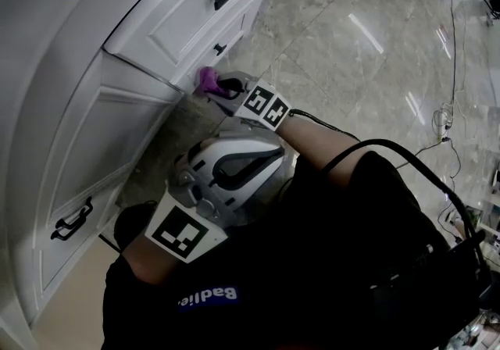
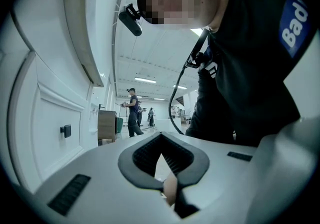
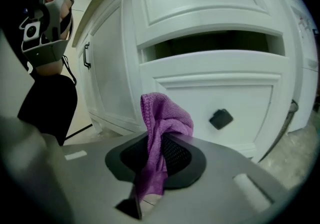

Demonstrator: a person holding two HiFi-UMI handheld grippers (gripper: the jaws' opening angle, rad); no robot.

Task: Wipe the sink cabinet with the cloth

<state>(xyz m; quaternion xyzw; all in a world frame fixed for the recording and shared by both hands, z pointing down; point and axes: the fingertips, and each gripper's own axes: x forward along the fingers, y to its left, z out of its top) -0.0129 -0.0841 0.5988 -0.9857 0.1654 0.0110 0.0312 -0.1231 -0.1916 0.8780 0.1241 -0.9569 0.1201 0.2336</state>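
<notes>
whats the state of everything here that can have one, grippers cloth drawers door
right gripper, shut on the purple cloth
purple cloth, bunched up, pinched between that gripper's jaws, close in front of the lower drawer
left gripper, shut, holding nothing
lower drawer, looks slightly ajar, with a dark gap above its front
cabinet door, shut

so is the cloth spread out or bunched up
Bunched up: the cloth hangs in crumpled folds, pinched between the right gripper's jaws.
</notes>
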